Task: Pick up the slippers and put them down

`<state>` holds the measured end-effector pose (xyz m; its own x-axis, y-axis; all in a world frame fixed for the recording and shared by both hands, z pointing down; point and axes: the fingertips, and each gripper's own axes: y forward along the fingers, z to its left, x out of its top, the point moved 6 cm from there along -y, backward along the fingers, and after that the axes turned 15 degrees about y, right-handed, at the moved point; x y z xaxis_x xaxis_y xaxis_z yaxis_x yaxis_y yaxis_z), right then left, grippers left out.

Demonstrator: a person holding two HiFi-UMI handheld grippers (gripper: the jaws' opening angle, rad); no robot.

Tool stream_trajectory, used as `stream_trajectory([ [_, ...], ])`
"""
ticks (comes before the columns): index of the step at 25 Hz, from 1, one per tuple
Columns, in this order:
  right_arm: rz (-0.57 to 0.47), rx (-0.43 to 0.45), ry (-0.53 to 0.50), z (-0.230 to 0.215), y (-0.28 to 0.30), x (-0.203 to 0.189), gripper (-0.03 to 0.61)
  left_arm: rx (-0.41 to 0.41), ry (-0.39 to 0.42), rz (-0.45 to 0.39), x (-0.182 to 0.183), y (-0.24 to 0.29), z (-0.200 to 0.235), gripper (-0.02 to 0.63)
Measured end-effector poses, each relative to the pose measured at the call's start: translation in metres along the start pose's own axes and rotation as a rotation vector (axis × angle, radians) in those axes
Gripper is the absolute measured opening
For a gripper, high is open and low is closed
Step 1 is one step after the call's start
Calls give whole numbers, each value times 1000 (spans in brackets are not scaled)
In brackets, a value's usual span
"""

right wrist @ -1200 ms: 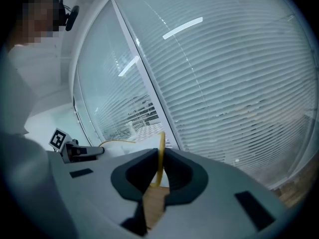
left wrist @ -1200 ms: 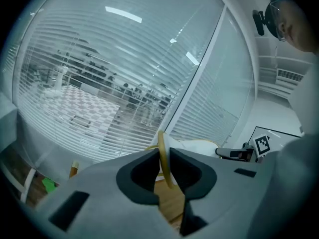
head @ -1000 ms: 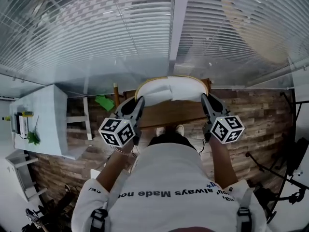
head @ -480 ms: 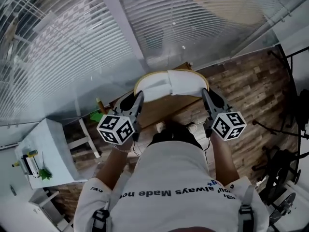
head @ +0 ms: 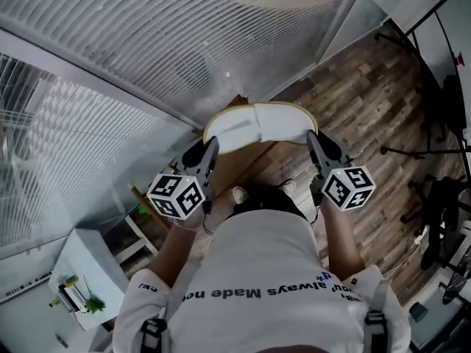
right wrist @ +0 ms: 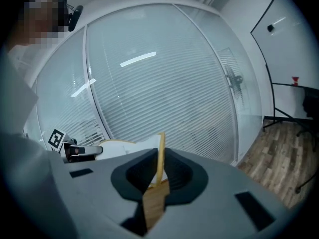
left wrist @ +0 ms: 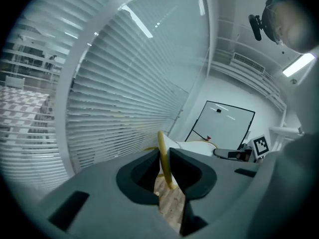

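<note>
A fall is to be feared here: the slippers are carried in the air before the person's chest, over the wooden floor, and only their thin yellow rim is pinched by the left claw and the right claw (a narrow bite at either side). If the claws are drawn apart, the rim could be pulled free. Both forearms are held forward side by side, with the claws tilted slightly downward.

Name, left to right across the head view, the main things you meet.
white cabinet → left gripper → slippers → right gripper → dark equipment
</note>
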<state>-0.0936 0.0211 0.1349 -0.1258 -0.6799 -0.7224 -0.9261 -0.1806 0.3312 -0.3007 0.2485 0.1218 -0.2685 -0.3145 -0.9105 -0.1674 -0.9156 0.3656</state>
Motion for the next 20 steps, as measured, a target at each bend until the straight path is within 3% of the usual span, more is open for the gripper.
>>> stream_trajectory([
  [10,-136,-158,69,-109,-101,45,41,-195,88,48,23,117,-113,66],
  [20,-286,-369,149,-202,-222,51,41,-445,180,115,15,220,-242,66],
])
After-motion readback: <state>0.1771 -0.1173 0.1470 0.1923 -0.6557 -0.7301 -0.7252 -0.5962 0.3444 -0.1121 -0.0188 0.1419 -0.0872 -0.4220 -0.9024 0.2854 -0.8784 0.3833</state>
